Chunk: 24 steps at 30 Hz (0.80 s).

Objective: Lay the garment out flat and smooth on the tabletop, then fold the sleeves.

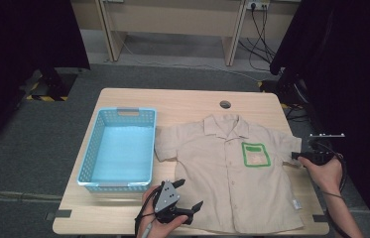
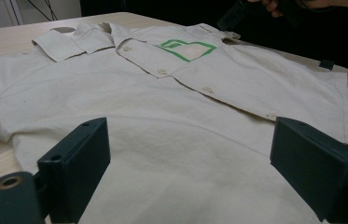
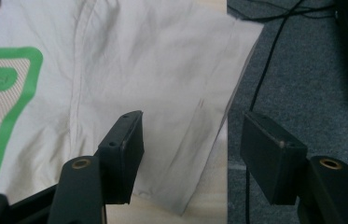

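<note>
A beige short-sleeved shirt (image 1: 227,168) with a green-edged chest pocket (image 1: 255,154) lies flat, front up, on the wooden table (image 1: 182,101). My left gripper (image 1: 188,194) is at the shirt's lower left corner, near the table's front edge. Its jaws stand wide open and point across the hem (image 2: 181,154), with nothing pinched between them. At the end of the right sleeve (image 1: 286,148) is my right gripper (image 1: 295,156), also open. One of its jaws hangs over the sleeve (image 3: 162,84), the other past the sleeve's edge. The pads do not press on the cloth.
An empty light-blue plastic basket (image 1: 119,115) stands on the left half of the table, beside the shirt's left sleeve. A round cable hole (image 1: 225,104) is at the table's back edge. Grey carpet (image 3: 302,70) with cables lies past the right table edge.
</note>
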### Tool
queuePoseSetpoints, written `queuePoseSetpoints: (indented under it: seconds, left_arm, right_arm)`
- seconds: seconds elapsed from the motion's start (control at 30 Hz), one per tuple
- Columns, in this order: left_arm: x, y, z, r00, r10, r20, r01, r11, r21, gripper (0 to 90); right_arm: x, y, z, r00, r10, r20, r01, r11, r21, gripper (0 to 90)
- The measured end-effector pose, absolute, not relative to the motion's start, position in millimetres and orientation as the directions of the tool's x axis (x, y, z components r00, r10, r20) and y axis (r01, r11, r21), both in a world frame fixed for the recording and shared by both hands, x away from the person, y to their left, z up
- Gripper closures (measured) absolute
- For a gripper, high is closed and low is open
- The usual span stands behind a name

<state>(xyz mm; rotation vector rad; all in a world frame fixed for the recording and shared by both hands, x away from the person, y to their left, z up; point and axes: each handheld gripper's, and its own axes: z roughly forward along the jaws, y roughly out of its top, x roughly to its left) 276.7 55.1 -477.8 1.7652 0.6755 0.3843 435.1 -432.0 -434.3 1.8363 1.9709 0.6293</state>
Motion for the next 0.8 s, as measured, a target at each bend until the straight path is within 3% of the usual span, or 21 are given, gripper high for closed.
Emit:
queuePoseSetpoints:
  seconds: [0.43,0.6,0.8]
  left_arm:
    - [276.4,55.4,-477.7,0.779,0.623,-0.079,0.244,-0.185,0.952,11.7]
    - [275.3,54.8,-477.7,0.778,0.624,-0.068,0.236,-0.190,0.953,11.8]
    - [275.4,54.5,-477.6,0.780,0.622,-0.067,0.236,-0.193,0.952,11.8]
  right_arm:
    - [436.7,-431.8,-448.0,-0.048,0.998,0.040,0.847,0.019,0.532,43.8]
    - [436.8,-430.1,-450.1,-0.038,0.999,0.028,0.839,0.017,0.544,50.4]
    - [435.2,-425.7,-449.9,-0.049,0.999,0.007,0.834,0.037,0.550,65.3]
